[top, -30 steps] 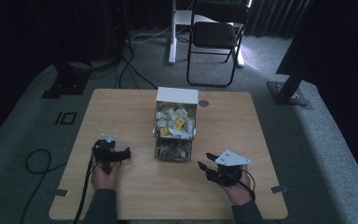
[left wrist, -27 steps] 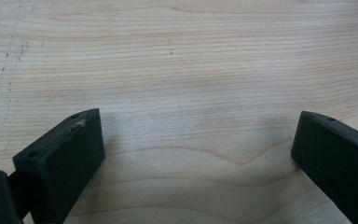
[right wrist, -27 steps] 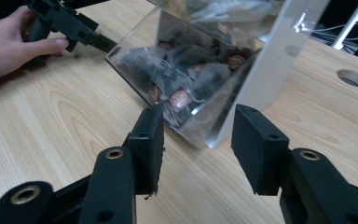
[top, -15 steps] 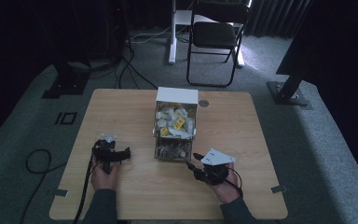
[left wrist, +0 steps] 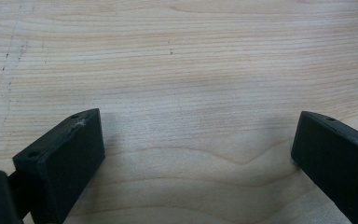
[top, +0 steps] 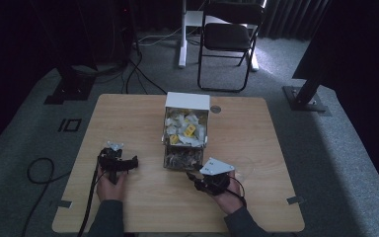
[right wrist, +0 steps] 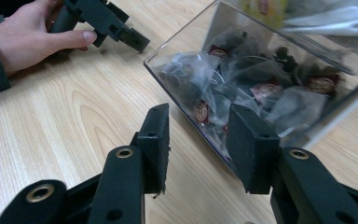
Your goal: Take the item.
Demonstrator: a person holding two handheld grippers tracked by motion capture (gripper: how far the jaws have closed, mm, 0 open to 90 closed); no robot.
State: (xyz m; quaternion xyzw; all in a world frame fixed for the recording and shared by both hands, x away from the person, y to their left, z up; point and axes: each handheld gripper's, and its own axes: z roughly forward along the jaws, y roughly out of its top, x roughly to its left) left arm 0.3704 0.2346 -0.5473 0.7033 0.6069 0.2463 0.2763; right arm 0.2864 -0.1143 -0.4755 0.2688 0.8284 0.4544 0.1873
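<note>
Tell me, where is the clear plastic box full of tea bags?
In the high view the clear plastic box of tea bags stands mid-table on the wooden table, between the hands, with the right gripper just below its near end.

Two hand-held grippers (left (top: 134,161), right (top: 192,178)), one clear bin (top: 185,136) of many tea bags (right wrist: 242,88), one table (top: 128,113), one folding chair (top: 229,37)

The desk (top: 128,118) is made of light wood with rounded corners. A clear box (top: 185,138) full of small bags stands in the middle, a bit nearer the far edge. Its white lid part sits at the far end. A small round hole cover (top: 215,109) lies just beside the box, near the far edge.
</note>
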